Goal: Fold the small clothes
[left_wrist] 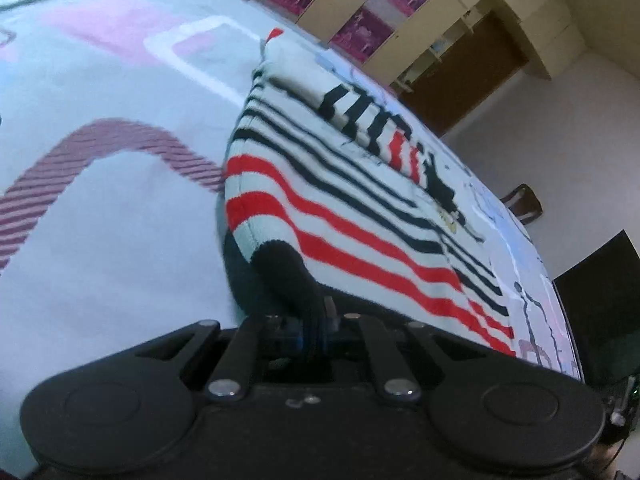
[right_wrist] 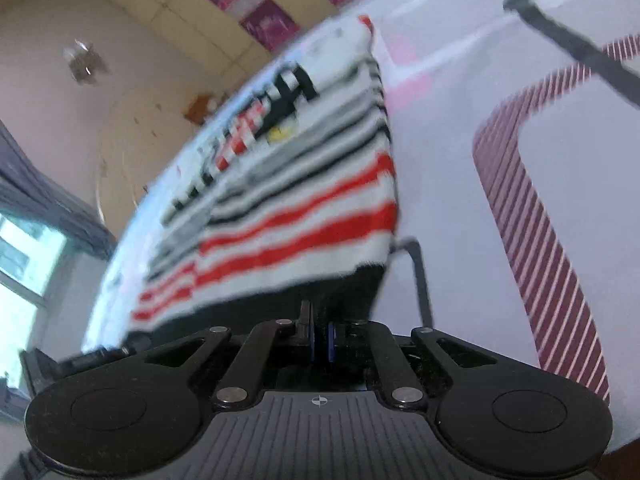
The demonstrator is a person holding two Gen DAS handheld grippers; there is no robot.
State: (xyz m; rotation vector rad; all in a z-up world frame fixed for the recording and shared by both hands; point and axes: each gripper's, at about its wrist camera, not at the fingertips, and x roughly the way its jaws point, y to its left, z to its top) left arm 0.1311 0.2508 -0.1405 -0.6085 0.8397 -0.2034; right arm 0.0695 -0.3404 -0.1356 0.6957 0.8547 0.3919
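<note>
A small knitted sweater (left_wrist: 340, 184) with red, black and white stripes lies on a patterned bedsheet (left_wrist: 120, 208). Its black hem is bunched at the near corner, and my left gripper (left_wrist: 316, 312) is shut on that hem. In the right wrist view the same sweater (right_wrist: 288, 208) looks blurred. My right gripper (right_wrist: 322, 336) is shut on its black hem at the opposite near corner. A striped sleeve (left_wrist: 372, 120) lies folded over the sweater's chest.
The bedsheet (right_wrist: 480, 240) carries maroon striped bands (right_wrist: 552, 240) and pink patches. Cream cupboards with magenta panels (left_wrist: 360, 12) line the far wall. A dark chair (left_wrist: 524, 200) and a black object (left_wrist: 600, 280) stand beyond the bed's right edge. A window (right_wrist: 24, 264) is at left.
</note>
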